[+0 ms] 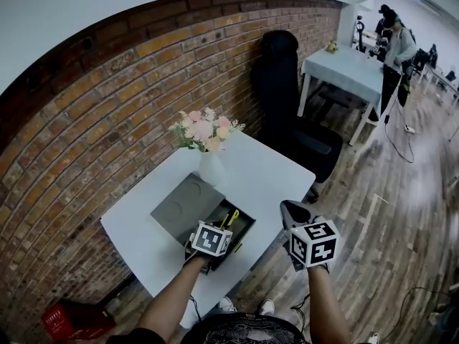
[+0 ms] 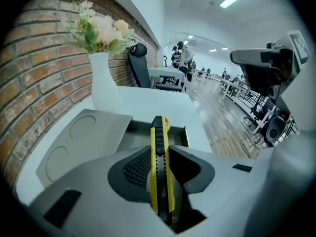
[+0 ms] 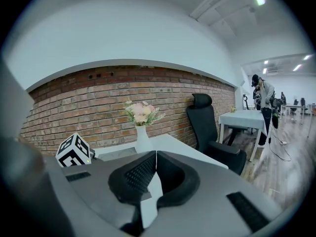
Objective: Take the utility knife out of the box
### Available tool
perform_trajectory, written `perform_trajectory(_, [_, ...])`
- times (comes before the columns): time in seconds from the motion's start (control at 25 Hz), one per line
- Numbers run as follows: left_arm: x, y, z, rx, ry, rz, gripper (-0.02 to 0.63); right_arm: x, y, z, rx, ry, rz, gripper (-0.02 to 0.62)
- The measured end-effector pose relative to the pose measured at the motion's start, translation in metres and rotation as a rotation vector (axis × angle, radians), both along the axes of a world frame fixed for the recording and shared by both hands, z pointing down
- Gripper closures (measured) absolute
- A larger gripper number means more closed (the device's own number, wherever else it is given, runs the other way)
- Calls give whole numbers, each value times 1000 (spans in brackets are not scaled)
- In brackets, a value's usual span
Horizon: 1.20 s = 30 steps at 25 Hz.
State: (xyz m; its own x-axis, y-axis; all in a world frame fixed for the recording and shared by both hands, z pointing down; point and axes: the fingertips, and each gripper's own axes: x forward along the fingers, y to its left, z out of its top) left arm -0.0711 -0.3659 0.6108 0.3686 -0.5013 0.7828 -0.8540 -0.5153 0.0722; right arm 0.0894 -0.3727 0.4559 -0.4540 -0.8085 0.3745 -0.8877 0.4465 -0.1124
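The left gripper [image 2: 159, 152] clamps the utility knife [image 2: 158, 132], its rear hidden between the jaws, above the box [image 2: 178, 135]. The right gripper [image 3: 156, 158], closed and empty, hangs past the table [image 1: 265, 170] edge.

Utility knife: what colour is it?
The utility knife is yellow and black; clearest in left gripper view.

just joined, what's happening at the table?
A person is working with a handheld gripper in each hand at a white table. The left gripper is clamped on a yellow utility knife, held over the open grey box. The box's lid lies on the table beside it, and a vase of flowers stands behind. The right gripper is shut and empty, off to the side.
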Motion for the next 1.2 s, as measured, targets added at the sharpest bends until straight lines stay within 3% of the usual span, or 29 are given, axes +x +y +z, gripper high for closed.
perform_trajectory(1.2, [46, -35, -176, 412, 282, -41, 479, 57, -1, -58, 122, -12, 90, 575])
